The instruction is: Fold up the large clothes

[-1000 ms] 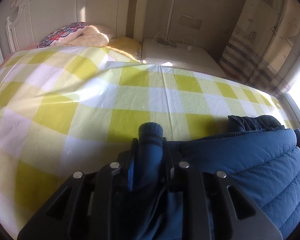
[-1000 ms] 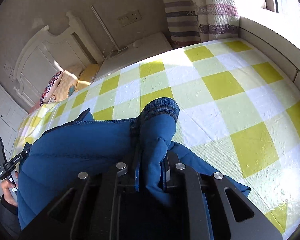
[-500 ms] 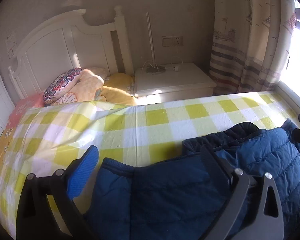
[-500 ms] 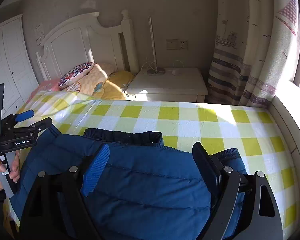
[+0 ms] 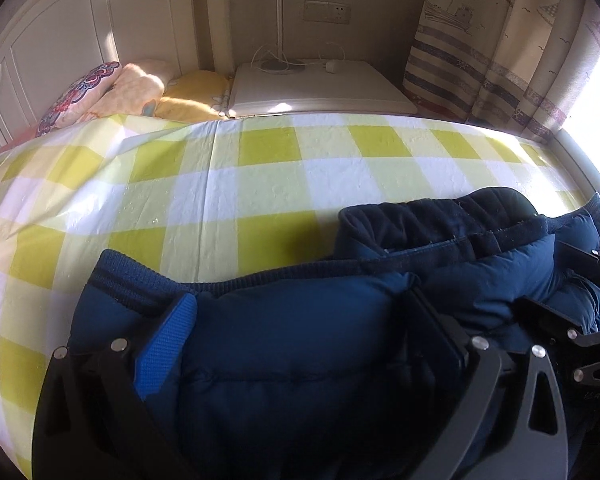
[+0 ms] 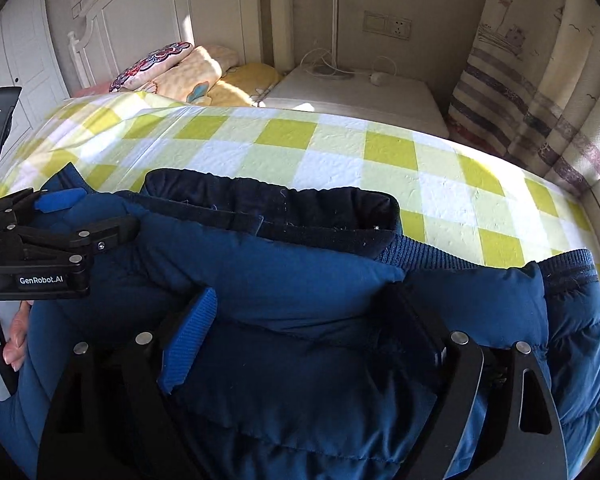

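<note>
The padded dark-blue quilted jacket (image 6: 300,280) lies on the yellow-and-white checked bedspread (image 6: 340,152) at the near edge of the bed, collar toward the far side. The left gripper (image 5: 300,320) and right gripper (image 6: 300,312) hover above it, jaws spread wide, grasping nothing.

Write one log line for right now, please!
jacket: lying on checked bed | left tool: open, nothing held | right tool: open, nothing held

A second ago both tongs pinched the blue padded jacket's (image 6: 284,320) ribbed cuffs. Now the left tongs (image 5: 300,344) and right tongs (image 6: 300,328) gape, with the cuffs dropped beyond their tips.
</note>
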A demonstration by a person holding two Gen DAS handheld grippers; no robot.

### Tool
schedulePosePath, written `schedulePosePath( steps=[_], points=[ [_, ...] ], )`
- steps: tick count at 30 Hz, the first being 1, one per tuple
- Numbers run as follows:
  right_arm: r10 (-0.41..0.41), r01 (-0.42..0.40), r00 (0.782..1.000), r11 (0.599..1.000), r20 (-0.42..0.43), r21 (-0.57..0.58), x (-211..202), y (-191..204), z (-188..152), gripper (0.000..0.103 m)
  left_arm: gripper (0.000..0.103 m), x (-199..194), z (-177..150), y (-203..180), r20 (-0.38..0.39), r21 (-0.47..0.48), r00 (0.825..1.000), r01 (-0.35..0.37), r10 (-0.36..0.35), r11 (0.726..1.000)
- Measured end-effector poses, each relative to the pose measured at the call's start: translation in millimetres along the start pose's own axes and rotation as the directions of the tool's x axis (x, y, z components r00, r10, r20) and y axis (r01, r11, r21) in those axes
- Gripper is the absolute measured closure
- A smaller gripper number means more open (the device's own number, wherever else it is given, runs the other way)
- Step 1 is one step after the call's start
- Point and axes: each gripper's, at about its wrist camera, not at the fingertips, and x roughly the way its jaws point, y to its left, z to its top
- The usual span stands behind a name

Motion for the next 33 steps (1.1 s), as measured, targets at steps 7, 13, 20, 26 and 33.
schedulePosePath(
  steps=[7, 13, 20, 26, 33],
  points=[
    [0.008, -0.009, 1.000, 0.999, 0.019, 0.031, 0, -2, -2, 0.017, 0.002, -2, -1, -1, 0.019, -0.008, 1.000, 0.002, -0.001, 1.000],
    [-0.121, 0.114, 0.991, 0.986, -0.054, -0.120, 0, 13, 11, 0.015, 0.002, -1, 0, 4, 0.012, -0.024, 1.000, 0.028, -0.028, 0.999],
    [-0.197, 0.188, 0.980, 0.938, 0.001, 0.291, -42, -118, -15, 0.015, 0.002, -2, -1, 12, 0.020, -0.063, 0.997, 0.075, -0.074, 0.995],
    [-0.090, 0.089, 0.996, 0.914, -0.017, 0.395, -23, -149, -34, 0.008, 0.002, -1, 0, 10, 0.019, -0.066, 0.997, 0.071, -0.070, 0.995],
    [-0.111, 0.111, 0.994, 0.919, -0.022, 0.378, -19, -143, -35, 0.007, 0.003, -49, 10, -32, 0.100, -0.076, 0.993, 0.077, -0.069, 0.994]
  ],
)
